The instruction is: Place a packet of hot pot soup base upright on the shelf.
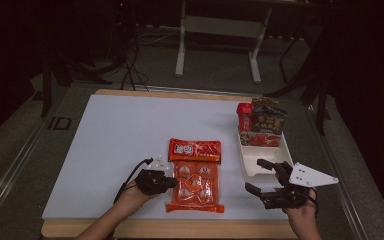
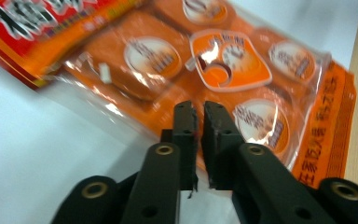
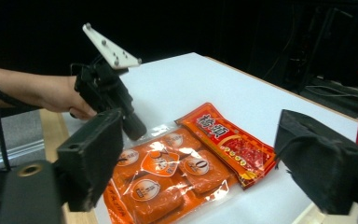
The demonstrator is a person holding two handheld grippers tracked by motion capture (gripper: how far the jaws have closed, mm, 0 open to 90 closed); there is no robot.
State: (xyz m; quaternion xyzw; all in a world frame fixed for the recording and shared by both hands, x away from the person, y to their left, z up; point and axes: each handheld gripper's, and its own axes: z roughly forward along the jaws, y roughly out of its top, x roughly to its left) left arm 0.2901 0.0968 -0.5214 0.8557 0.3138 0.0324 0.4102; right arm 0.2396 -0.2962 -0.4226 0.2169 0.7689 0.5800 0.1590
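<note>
Snack pack point(image 1: 195, 179): orange-and-red, flat near the table's point(image 1: 110, 140) front edge, midway along it.
Left gripper point(image 1: 172, 181): at the pack's left edge; in its own view the fingers point(image 2: 186, 135) are nearly pressed together, a thin gap showing; whether film sits between them I cannot tell.
Right gripper point(image 1: 260, 176): fingers spread wide, empty, right of the pack, just before the white tray point(image 1: 252, 167).
Writing: Chinese characters on the pack's red header, unreadable.
</note>
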